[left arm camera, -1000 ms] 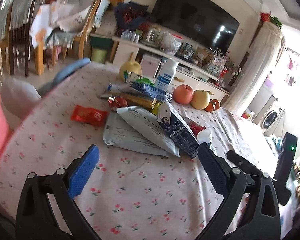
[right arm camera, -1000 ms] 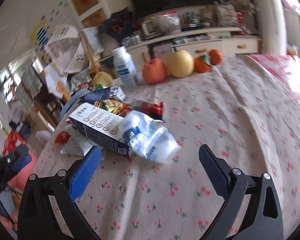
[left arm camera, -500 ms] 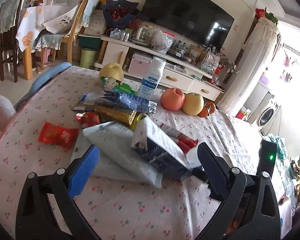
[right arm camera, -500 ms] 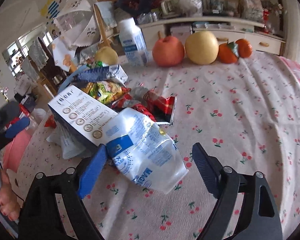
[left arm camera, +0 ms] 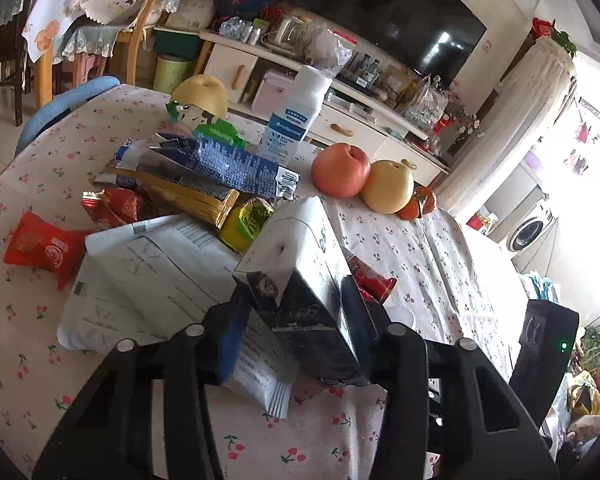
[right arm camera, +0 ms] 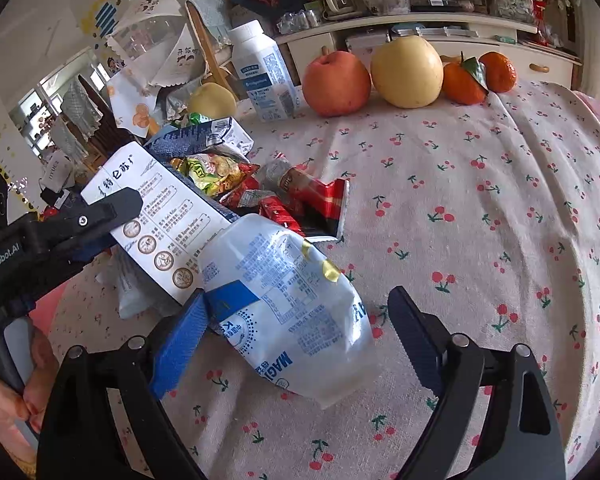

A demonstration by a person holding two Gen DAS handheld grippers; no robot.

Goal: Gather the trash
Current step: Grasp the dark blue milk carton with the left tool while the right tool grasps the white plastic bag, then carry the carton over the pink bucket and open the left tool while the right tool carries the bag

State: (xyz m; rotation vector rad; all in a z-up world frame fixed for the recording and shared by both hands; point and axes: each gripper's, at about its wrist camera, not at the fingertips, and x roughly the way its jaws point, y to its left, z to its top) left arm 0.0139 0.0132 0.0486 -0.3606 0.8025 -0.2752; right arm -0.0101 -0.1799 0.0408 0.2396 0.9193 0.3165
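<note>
A pile of trash lies on the cherry-print tablecloth. My left gripper is shut on a dark blue and white milk carton, which also shows in the right wrist view. My right gripper is open around a crumpled clear plastic bottle with a blue label; its jaws stand on either side of the bottle, the left pad touching it. Snack wrappers, a red packet and a grey mailer bag lie around the carton.
An upright white bottle, an apple, a pear and two tangerines stand along the far table edge. Another pear sits far left. A TV cabinet and chairs stand beyond.
My left gripper moved forward onto the milk carton and closed on it. My right gripper advanced until the plastic bottle sits between its jaws, which narrowed a little.
</note>
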